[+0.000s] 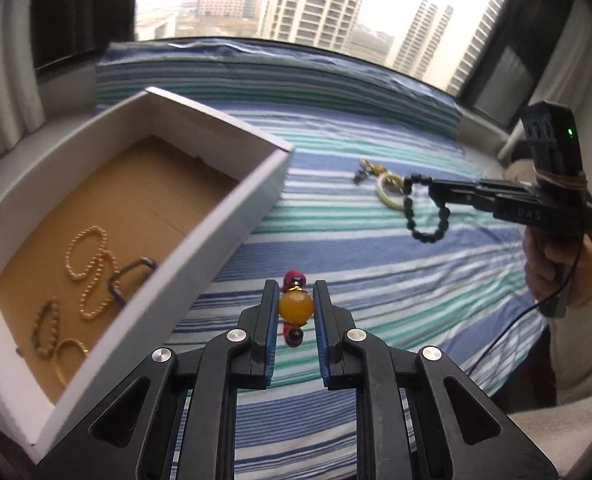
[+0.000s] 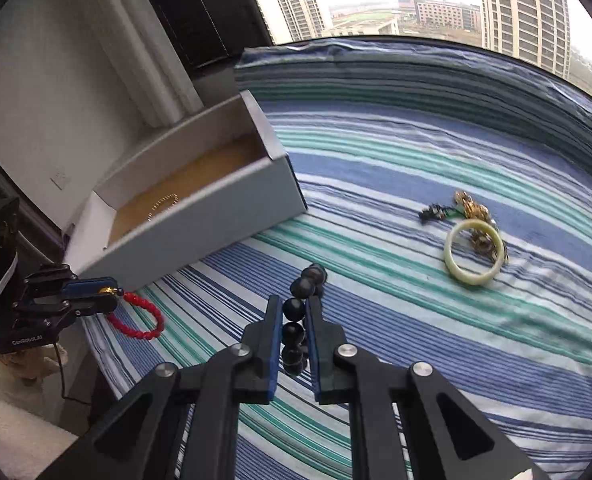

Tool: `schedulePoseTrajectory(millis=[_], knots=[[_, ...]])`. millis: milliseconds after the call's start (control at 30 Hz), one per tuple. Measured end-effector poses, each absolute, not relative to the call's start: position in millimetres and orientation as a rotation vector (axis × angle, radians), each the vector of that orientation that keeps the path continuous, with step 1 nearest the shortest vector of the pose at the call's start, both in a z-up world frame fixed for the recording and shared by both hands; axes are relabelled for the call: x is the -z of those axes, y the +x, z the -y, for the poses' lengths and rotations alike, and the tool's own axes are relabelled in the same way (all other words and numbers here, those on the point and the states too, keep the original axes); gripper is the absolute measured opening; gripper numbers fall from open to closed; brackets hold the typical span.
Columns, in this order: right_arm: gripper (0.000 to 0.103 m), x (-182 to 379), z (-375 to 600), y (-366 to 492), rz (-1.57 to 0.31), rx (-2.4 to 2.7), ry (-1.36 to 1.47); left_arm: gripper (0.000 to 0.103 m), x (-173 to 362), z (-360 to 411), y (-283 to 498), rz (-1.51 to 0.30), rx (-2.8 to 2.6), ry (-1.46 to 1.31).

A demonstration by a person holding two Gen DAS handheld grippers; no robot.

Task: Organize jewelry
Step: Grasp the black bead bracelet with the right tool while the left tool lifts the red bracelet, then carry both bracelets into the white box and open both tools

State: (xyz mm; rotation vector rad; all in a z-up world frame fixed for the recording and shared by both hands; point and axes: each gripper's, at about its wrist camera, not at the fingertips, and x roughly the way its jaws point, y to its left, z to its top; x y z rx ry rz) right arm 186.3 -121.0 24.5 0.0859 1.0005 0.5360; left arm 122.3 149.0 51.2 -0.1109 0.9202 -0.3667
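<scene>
My left gripper is shut on the amber bead of a red bead bracelet and holds it above the striped bedspread, just right of the white cardboard box. In the right wrist view the red bracelet hangs from that gripper. My right gripper is shut on a black bead bracelet, lifted above the bed; it also shows in the left wrist view. The box holds several gold bead bracelets. A pale green bangle and a small pile of gold trinkets lie on the bed.
The striped bedspread covers the whole surface up to the window. The box stands at the bed's left side by white curtains. A dark clip lies in the box.
</scene>
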Motion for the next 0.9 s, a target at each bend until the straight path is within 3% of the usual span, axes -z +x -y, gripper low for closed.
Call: schedulePoseTrajectory(millis=[167,333,733,767,833,900], knots=[[0.012,-71,62,218,-0.888,-0.641,0.075,0.015,-82,-218,135,-0.832,0.140,-0.132],[0.012,-79,4,262,-0.868,-0.718,0.107,0.015,-67,-269,165,-0.843,-0.030,-0.118],[0.013,8,-138,332,-1.029,-0.692,-0.108,0.018,21,-340,213,-0.988,-0.254,-0.136],[0.014,13,-146,332,-1.033,-0.697,-0.111,0.022,21,-341,212,-0.982,-0.265,-0.130],[0.018,13,-153,326,-1.027,-0.713,-0.093,0.059,14,-341,207,-0.963,-0.289,-0.129],[0.040,-2,-148,317,-0.982,-0.737,-0.037,0.073,-1,-336,197,-0.910,-0.289,-0.129]])
